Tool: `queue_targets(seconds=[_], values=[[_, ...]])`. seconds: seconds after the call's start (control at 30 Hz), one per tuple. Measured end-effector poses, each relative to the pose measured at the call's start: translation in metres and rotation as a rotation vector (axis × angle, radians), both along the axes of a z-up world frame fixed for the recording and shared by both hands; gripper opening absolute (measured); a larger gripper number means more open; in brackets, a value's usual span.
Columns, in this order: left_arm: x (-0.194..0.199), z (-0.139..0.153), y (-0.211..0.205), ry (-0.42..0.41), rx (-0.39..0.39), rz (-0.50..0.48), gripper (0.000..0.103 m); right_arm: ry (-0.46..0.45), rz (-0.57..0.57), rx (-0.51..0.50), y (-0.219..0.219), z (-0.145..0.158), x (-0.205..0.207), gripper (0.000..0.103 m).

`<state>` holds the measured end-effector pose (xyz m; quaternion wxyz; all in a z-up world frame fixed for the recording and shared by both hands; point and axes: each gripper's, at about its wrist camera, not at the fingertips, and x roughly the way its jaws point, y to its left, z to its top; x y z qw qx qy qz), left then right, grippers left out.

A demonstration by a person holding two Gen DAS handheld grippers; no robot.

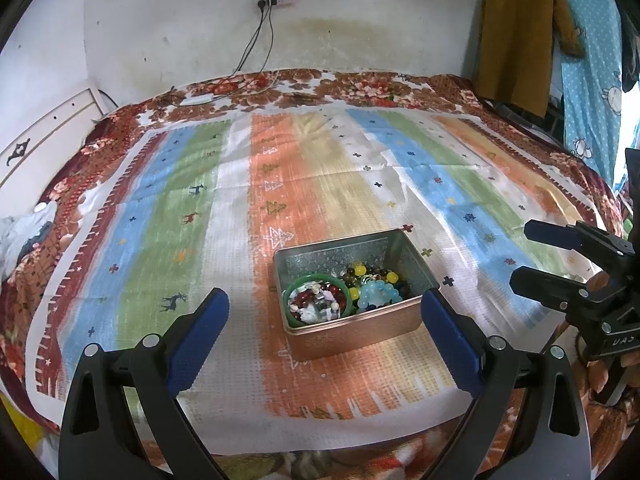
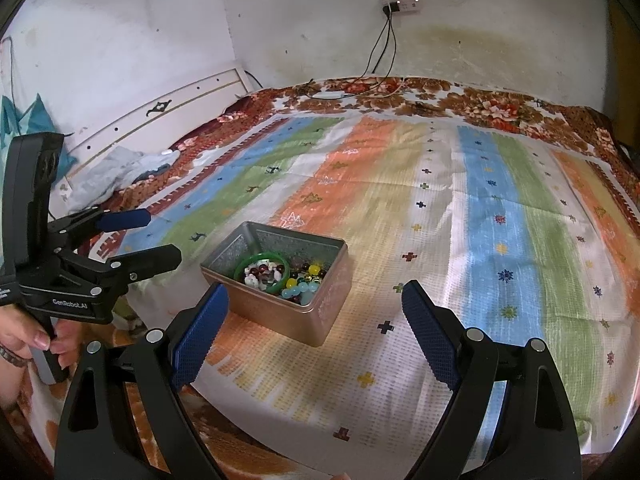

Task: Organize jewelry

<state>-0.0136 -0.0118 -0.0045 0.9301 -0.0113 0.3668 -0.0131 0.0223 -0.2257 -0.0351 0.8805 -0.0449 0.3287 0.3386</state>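
A copper-coloured metal tin (image 1: 352, 332) sits open on the striped cloth, also in the right wrist view (image 2: 280, 312). It holds a green bangle (image 1: 288, 300) around red and white beads, a light blue bead bracelet (image 1: 376, 296) and yellow and dark beads (image 1: 360, 270). My left gripper (image 1: 325, 300) is open and empty, fingers either side of the tin's near edge, just short of it; it also shows in the right wrist view (image 2: 164, 236). My right gripper (image 2: 314, 292) is open and empty, right of the tin; it also shows in the left wrist view (image 1: 520, 256).
A striped cloth (image 1: 320, 168) covers a floral blanket on the bed. Cables and a white charger (image 1: 224, 92) lie at the far edge under a wall socket. A white headboard (image 2: 160, 112) and crumpled clothes (image 2: 112, 176) are at the left. Hanging clothes (image 1: 516, 32) are at the right.
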Motion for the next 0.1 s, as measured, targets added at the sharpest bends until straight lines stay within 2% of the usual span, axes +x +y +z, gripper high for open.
queue_targets(seconds=[0.1], values=[[0.0002,-0.0014,0.0003,0.003,-0.009,-0.007,0.095,0.0,0.0,0.002,0.0001,0.0002,-0.0003,0.089]])
